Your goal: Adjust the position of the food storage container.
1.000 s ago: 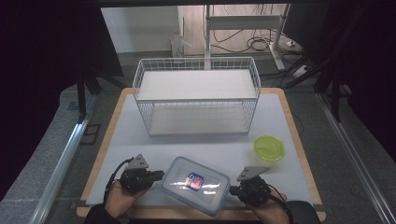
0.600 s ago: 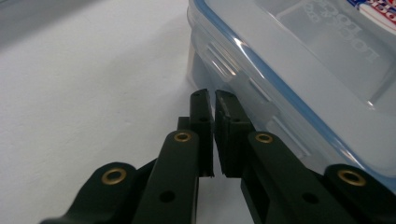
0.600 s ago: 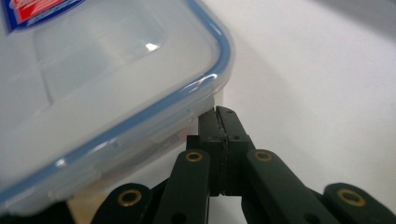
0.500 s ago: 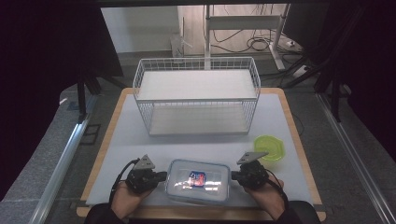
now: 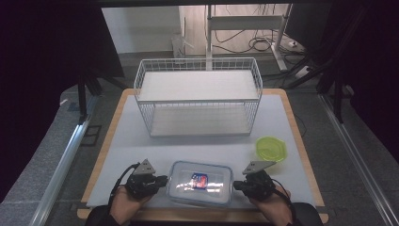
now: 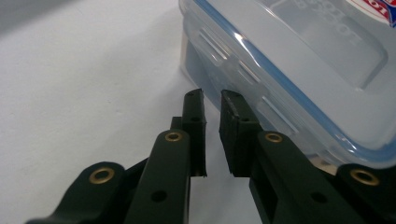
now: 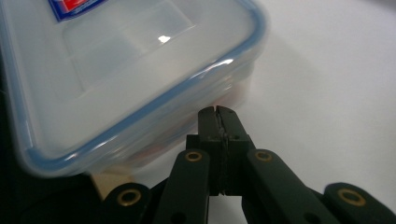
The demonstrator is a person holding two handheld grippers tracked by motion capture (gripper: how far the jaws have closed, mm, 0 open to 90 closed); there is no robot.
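Clear lidded container (image 5: 201, 183) sits at the bench's (image 5: 202, 146) near edge — left claw (image 6: 212, 100) slightly parted at one end, right claw (image 7: 218, 113) pressed together, empty, at the other.

One white wire basket (image 5: 197, 96) stands on the counter (image 5: 127, 146). One clear lidded food container (image 5: 201, 182) with a blue seal and one red-and-blue label sits near the front edge. One small yellow-green bowl (image 5: 271, 149). Two black handheld tools, the left tool (image 5: 162, 180) and the right tool (image 5: 236, 185), one in each of two hands.
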